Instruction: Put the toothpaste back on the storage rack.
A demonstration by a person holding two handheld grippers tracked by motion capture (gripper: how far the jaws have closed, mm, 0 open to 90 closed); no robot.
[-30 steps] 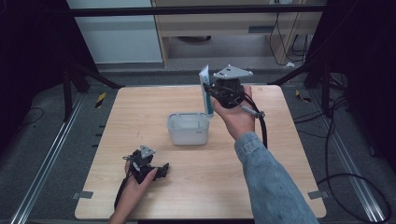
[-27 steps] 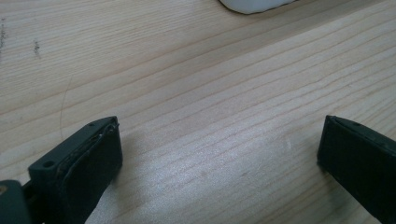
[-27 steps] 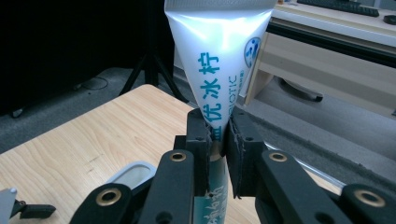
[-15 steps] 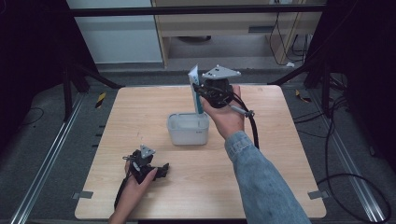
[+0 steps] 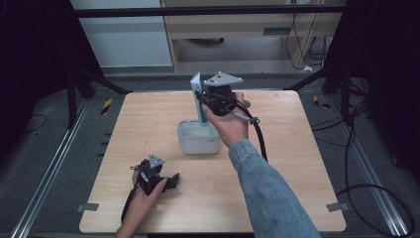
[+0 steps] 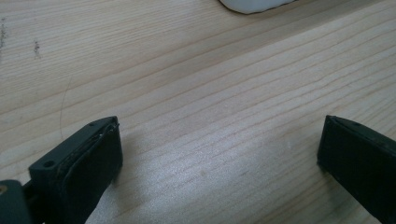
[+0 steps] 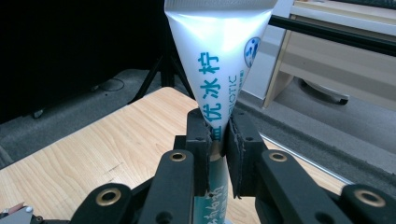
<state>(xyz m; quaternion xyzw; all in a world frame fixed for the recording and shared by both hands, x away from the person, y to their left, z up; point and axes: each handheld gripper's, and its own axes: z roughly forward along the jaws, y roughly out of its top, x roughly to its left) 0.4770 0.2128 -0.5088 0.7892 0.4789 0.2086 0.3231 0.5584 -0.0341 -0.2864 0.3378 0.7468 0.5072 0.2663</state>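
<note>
White tube [image 7: 217, 56] upright, over white bin [image 5: 199, 144].

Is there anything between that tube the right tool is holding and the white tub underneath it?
Nothing visible blocks it. The right tool is shut on the tube, held upright above the white tub, whose top is open. The left tool rests open on the table, well off to the side.

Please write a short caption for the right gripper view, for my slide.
Right tool shut on an upright white tube with teal print, above the wooden table.
</note>
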